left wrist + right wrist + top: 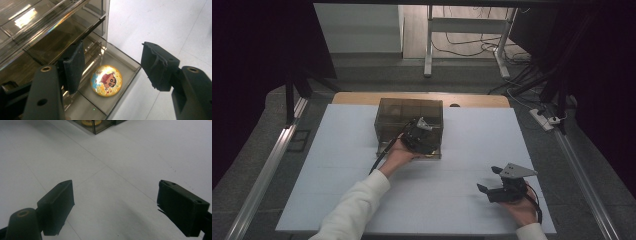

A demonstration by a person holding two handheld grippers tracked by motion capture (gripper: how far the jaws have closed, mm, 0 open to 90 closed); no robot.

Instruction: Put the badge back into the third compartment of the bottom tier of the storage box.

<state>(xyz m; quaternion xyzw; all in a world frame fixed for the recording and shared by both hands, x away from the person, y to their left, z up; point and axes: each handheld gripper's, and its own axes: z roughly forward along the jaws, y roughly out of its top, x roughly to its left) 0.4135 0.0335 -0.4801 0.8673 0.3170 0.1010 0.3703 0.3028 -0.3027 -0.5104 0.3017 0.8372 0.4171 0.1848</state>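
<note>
my left tongs (112,67) stood spread above the round yellow cartoon badge (106,80) in the smoked clear plastic drawer (130,65); my right tongs (115,207), at four o'clock on the white table (362,150), gaped empty.

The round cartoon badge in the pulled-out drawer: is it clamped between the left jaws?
No. The round cartoon badge lies flat on the drawer floor, with the left gripper jaws apart above it.

A lab-like recording bay: dark curtains (257,45), aluminium rails (262,175), floor cables (472,50), power strip (542,119).
</note>
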